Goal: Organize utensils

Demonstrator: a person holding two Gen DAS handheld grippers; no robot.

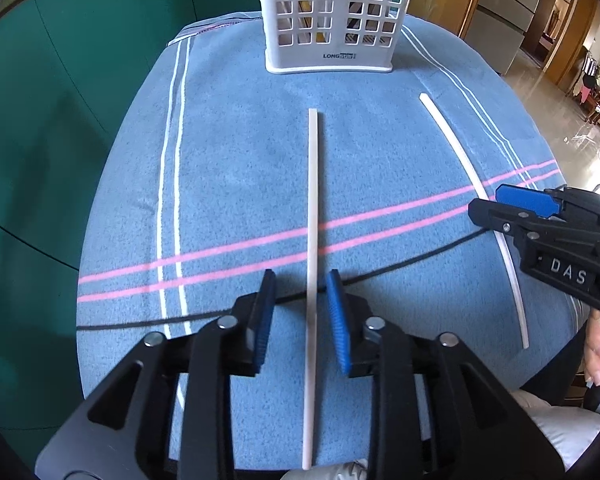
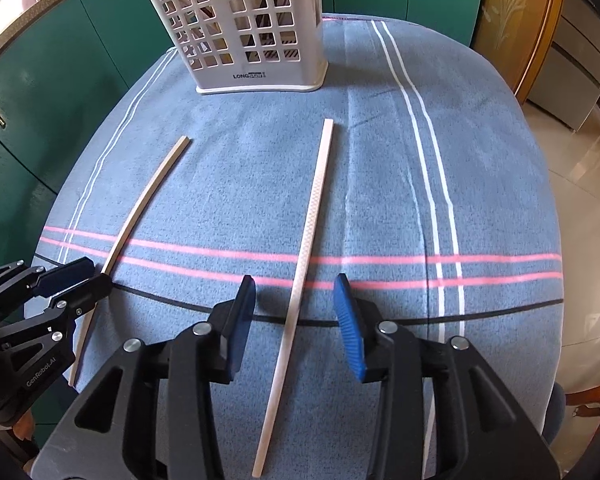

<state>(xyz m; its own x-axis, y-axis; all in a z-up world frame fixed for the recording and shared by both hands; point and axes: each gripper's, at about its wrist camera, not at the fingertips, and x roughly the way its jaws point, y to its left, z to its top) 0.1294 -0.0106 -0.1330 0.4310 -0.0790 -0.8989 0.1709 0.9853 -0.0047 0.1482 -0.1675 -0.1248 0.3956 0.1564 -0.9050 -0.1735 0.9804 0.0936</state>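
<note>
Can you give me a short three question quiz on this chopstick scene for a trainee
1. True or false: the left gripper is shut on the left chopstick.
2. How many chopsticks lie on the blue cloth?
3. Where does the white basket stand? A) at the far end of the cloth, past the chopstick tips B) between the two chopsticks C) on the floor

Key:
1. False. Its jaws are open on either side of the chopstick.
2. Two. The right chopstick lies between the open jaws of the right gripper.
3. A
</note>
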